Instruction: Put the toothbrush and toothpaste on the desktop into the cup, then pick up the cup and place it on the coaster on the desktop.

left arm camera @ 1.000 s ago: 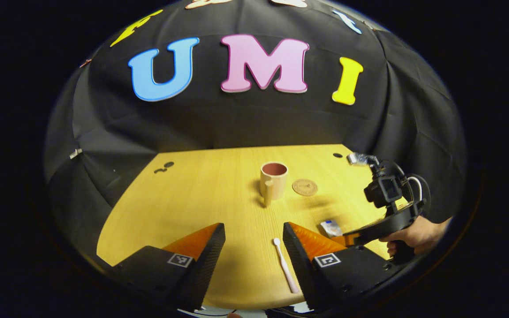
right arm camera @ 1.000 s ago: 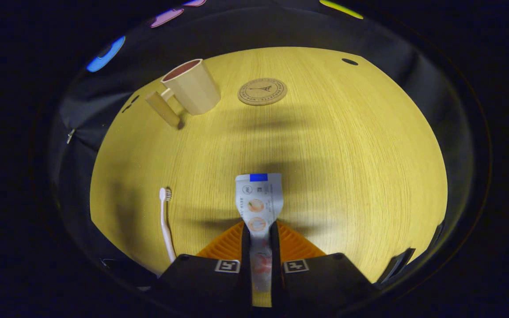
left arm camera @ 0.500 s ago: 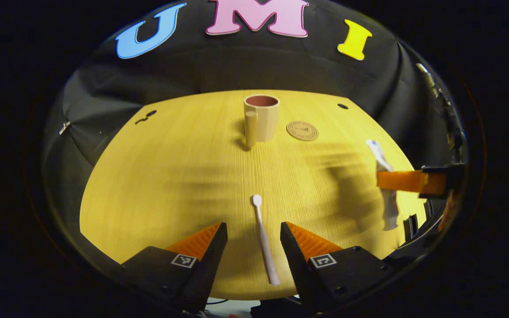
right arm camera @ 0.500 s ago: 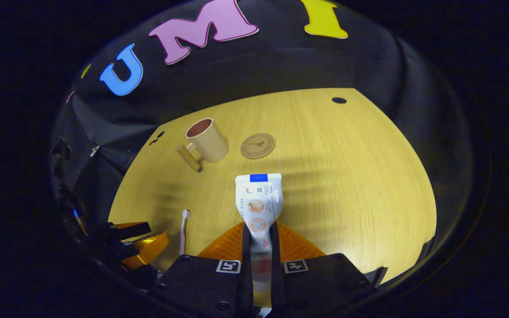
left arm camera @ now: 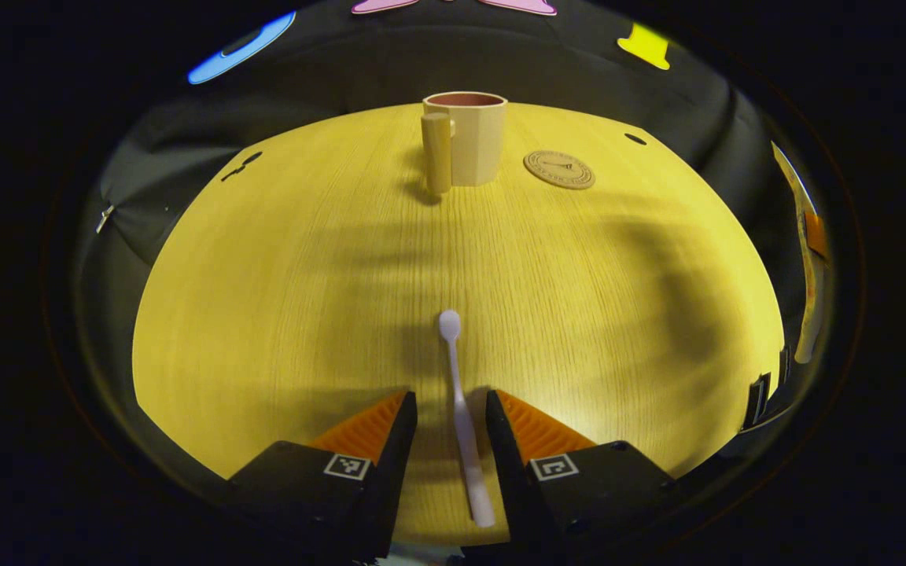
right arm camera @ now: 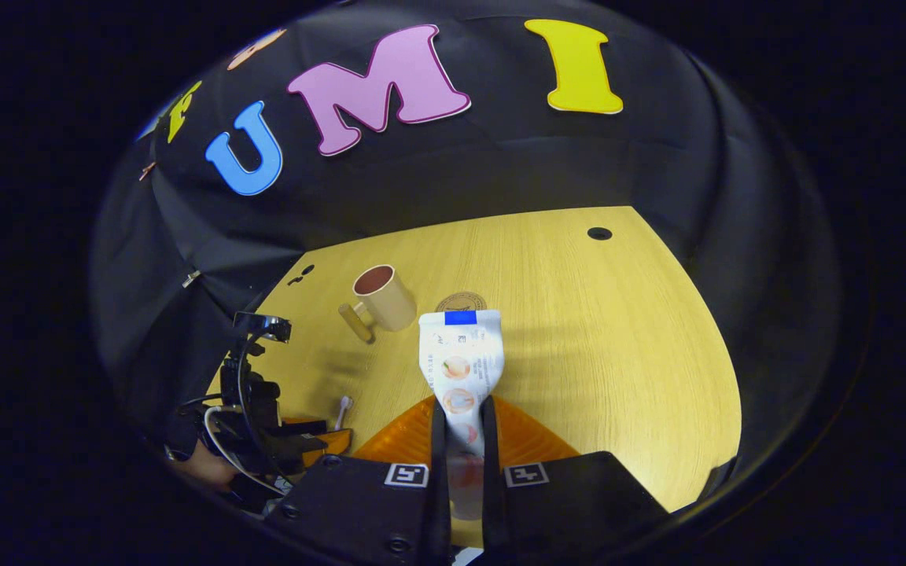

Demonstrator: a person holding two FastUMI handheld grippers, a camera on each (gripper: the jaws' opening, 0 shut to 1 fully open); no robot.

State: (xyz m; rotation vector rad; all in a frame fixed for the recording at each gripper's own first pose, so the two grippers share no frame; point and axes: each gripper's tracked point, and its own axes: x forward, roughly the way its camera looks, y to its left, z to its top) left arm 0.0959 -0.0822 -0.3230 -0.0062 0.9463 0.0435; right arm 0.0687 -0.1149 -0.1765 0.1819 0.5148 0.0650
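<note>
Desktop (left arm camera: 280, 259): L gripper (left arm camera: 451, 409) astride toothbrush (left arm camera: 459, 409), R gripper (right arm camera: 465, 420) raised w/ toothpaste (right arm camera: 460, 362).

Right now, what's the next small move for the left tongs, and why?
Probably close the left tongs. The toothbrush lies flat on the desk between their open fingers, with a gap each side, so they look lined up. The right tongs already hold the toothpaste.
</note>
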